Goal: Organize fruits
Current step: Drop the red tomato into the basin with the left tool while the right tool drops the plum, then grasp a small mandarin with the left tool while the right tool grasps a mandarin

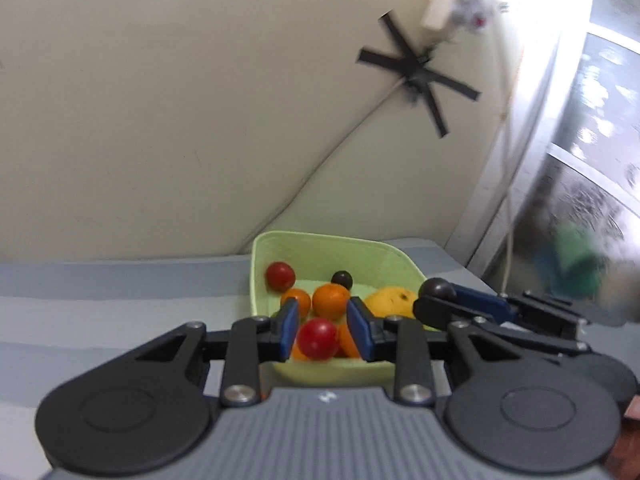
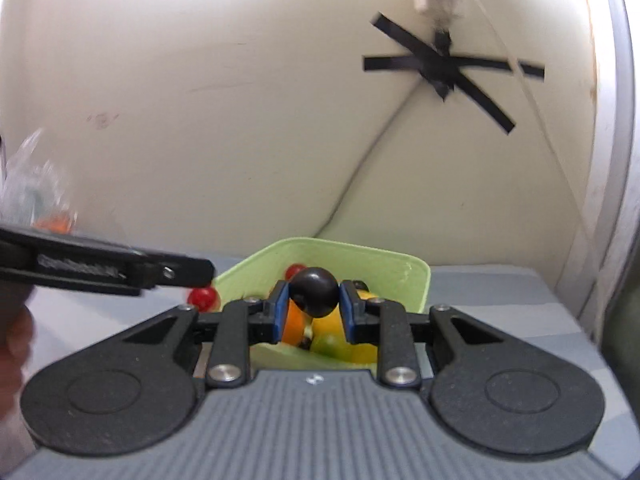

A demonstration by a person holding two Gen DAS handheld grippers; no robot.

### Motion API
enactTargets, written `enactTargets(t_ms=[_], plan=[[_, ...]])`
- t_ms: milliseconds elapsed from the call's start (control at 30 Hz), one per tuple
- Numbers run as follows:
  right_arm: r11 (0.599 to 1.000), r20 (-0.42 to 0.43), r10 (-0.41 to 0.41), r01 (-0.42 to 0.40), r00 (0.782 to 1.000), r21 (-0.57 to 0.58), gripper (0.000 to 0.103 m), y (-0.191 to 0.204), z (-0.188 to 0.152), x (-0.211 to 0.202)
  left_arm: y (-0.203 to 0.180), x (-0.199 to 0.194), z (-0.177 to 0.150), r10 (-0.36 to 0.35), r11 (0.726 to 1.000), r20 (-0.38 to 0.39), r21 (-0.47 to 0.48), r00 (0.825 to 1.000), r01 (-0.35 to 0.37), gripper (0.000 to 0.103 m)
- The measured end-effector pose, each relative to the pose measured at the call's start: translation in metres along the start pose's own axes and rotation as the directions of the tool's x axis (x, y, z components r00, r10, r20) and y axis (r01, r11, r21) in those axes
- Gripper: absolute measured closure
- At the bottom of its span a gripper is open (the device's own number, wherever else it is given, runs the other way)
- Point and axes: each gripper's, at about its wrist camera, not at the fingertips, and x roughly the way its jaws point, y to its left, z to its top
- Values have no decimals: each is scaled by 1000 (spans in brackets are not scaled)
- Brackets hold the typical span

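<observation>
A light green tray [image 1: 262, 256] on the grey table holds several fruits: a red one [image 1: 280, 275], a small dark one [image 1: 341, 279], oranges [image 1: 330, 300] and a yellow fruit [image 1: 390, 301]. My left gripper [image 1: 322, 330] hovers over the tray's near edge; a red cherry-like fruit [image 1: 318, 339] sits between its blue pads, a small gap on the right side. My right gripper [image 2: 313, 308] is shut on a dark round fruit [image 2: 314, 291] above the tray [image 2: 416, 276]. The right gripper also shows in the left wrist view [image 1: 440, 300], and the left gripper in the right wrist view [image 2: 188, 276] with its red fruit [image 2: 204, 298].
The tray stands near the table's far edge, against a cream wall with crossed black tape [image 1: 416, 70]. A window frame [image 1: 516, 184] rises at the right. A blurred clear bag with something orange [image 2: 44, 204] lies at the far left.
</observation>
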Motion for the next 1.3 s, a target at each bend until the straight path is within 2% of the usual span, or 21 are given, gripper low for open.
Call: enactTargets(t_ms=[100,167,267,400,567,600,667,700,867,967,1033,1067,1100,1133,1167,1200,1300], plan=[[1000,-34,-9,9,999,18,73,-7,4,28,6,26,6,-9,1000,-45,-30,999,7,75],[1000,-49,-9,10,999,14,71,-5,2,41,7,38,6,-8,999,-66,-32,998,6,71],[1000,-28,-14,14,1000,5,71,-3,-1,45,10,46,6,6,999,-77,-36,997,-9,66],[1000,15,-20,20,1000,15,70,-7,0,30,22,30,4,-17,998,-38,-68,999,14,63],[999,31,17,-18,999,51,69,-15,2,5,38,-10,-11,23,999,15,-46,1000,-22,53],[998,24,32,-34,999,52,60,-14,0,-1,39,-16,-17,37,999,16,-29,999,-37,52],[996,4,75,-75,997,57,50,-8,-8,-12,40,-20,-29,70,997,5,16,998,-70,51],[994,-10,95,-94,995,55,50,-4,-12,-16,40,-19,-32,83,996,-5,33,997,-83,51],[988,-91,153,-156,984,-18,47,30,-37,-24,38,-1,-49,109,993,-69,58,992,-105,51],[986,-132,123,-137,984,-97,45,50,-45,-13,32,7,-51,122,990,-75,81,990,-116,52],[983,-170,129,-149,977,-112,45,57,-47,-3,28,11,-53,134,987,-83,101,988,-125,56],[982,-186,131,-153,974,-112,45,58,-49,2,27,13,-55,143,985,-91,110,986,-133,65],[982,-199,124,-149,972,-114,46,60,-51,7,27,14,-57,155,983,-98,117,983,-143,72],[983,-212,114,-141,971,-117,46,62,-52,12,25,13,-58,164,980,-89,126,983,-152,72],[983,-232,110,-140,966,-117,57,63,-55,18,25,13,-58,164,980,-87,126,983,-153,72],[982,-247,122,-152,961,-109,62,62,-57,21,24,10,-59,163,981,-86,122,983,-152,73],[982,-235,114,-145,965,-117,63,63,-58,15,20,-4,-66,147,984,-89,113,985,-136,73]])
